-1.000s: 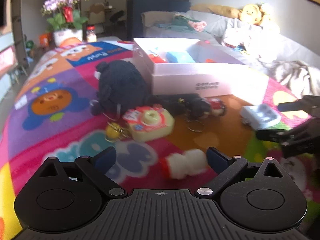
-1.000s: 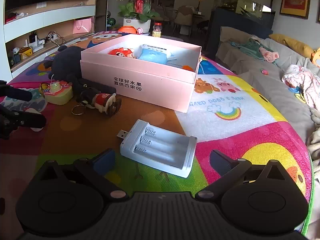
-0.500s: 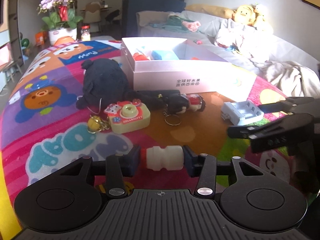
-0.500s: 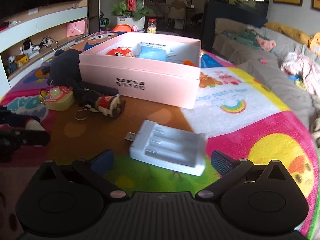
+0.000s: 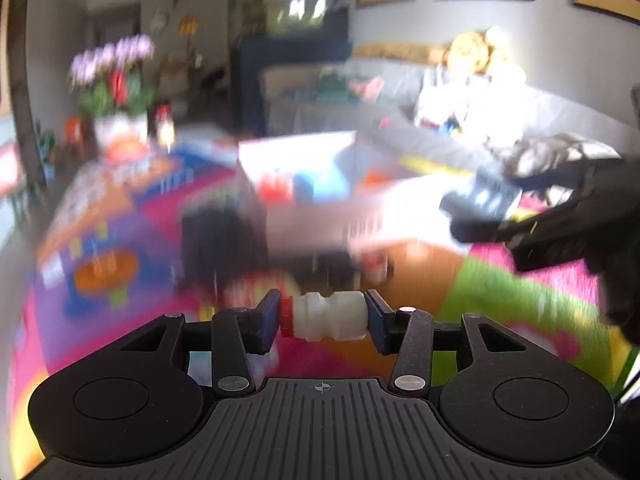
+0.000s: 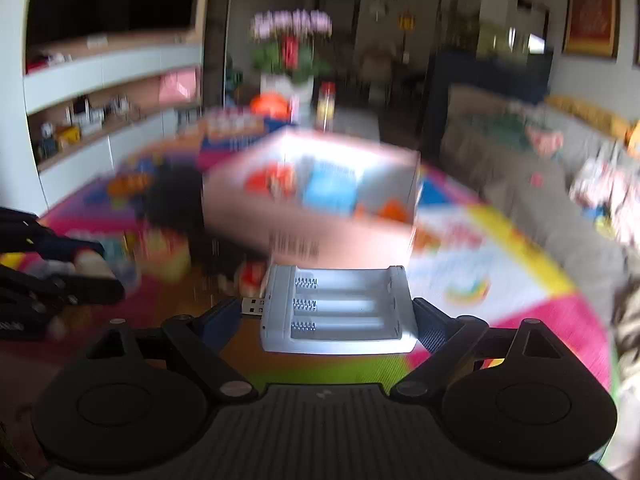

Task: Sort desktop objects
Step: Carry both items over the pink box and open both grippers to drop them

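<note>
My left gripper is shut on a small white bottle with a red cap, held crosswise above the colourful mat. My right gripper is shut on a white battery charger with a USB plug, lifted off the mat. The right gripper with the charger also shows at the right of the left wrist view. The open pink box lies ahead, holding red, blue and orange items. The box also shows in the left wrist view. Both views are motion-blurred.
A black plush toy sits left of the box. A pink-and-yellow toy camera and a small red-and-black keychain figure lie in front of the box. A flower pot stands at the far end. A sofa runs along the right.
My right gripper has closed on the battery charger and lifted it. My left gripper has risen with the bottle. Both have moved up and toward the pink box.
</note>
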`<state>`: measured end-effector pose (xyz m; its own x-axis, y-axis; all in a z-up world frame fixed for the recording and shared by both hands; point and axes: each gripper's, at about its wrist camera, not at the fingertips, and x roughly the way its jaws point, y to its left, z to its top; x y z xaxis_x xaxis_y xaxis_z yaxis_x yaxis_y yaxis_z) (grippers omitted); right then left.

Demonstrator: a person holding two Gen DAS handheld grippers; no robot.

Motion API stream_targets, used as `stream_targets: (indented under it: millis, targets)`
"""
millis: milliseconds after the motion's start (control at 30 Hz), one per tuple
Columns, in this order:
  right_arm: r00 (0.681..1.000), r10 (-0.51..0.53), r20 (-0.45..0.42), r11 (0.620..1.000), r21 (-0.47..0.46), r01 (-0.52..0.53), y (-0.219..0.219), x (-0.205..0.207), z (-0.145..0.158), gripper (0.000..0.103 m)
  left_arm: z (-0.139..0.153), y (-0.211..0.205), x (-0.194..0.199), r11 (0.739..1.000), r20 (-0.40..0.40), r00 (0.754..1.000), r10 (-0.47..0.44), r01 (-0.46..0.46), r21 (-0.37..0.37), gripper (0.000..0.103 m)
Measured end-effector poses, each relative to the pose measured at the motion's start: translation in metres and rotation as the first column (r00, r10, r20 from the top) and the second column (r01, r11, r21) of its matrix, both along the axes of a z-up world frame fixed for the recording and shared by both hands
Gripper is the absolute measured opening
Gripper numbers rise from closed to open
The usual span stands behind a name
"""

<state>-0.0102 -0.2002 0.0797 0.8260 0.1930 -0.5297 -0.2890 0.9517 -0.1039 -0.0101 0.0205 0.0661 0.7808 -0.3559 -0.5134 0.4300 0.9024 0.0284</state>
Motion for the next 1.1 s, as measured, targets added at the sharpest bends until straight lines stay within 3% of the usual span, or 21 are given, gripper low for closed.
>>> stream_targets:
  millis: [167, 267, 367, 467, 600, 867, 1000, 1100]
  targets:
    - [0.969, 0.026, 0.247, 0.997, 0.069, -0.044, -0.017, -0.016, 0.080, 0.091, 0.047, -0.020, 0.017, 0.999, 0.179, 0.983, -0.042, 0.043, -0.002, 0.050]
    - [0.966, 0.038, 0.257, 0.984, 0.160, -0.081, -0.033, -0.006, 0.112, 0.091, 0.063, -0.039, 0.044, 0.998, 0.219, 0.974, -0.055, 0.060, -0.016, 0.050]
    - [0.963, 0.009, 0.269, 0.981, 0.187, -0.061, -0.042, 0.015, 0.134, 0.091, 0.071, -0.059, 0.081, 0.998, 0.234, 0.971, -0.046, 0.056, -0.036, 0.050]
    - [0.960, -0.030, 0.278, 0.986, 0.168, -0.018, -0.042, 0.038, 0.145, 0.091, 0.065, -0.060, 0.115, 0.994, 0.166, 0.986, -0.026, 0.043, -0.098, 0.061]
    - [0.971, -0.043, 0.234, 0.989, 0.149, 0.008, -0.043, 0.066, 0.137, 0.091, 0.042, -0.026, 0.114, 0.988, 0.114, 0.993, 0.043, -0.025, -0.152, 0.090]
    - [1.000, -0.005, -0.013, 0.977, 0.211, 0.007, -0.029, 0.146, 0.087, 0.091, -0.018, 0.015, 0.067, 0.992, -0.027, 0.997, 0.071, -0.074, -0.107, 0.094]
    - [0.984, 0.043, -0.172, 0.957, 0.292, 0.009, -0.018, 0.180, 0.055, 0.092, -0.031, 0.015, 0.054, 0.996, -0.037, 0.997, 0.070, -0.072, -0.056, 0.097]
    - [0.977, 0.030, -0.212, 0.939, 0.340, 0.045, -0.017, 0.178, 0.040, 0.098, -0.038, 0.020, 0.049, 0.996, -0.055, 0.996, 0.071, -0.074, -0.041, 0.098]
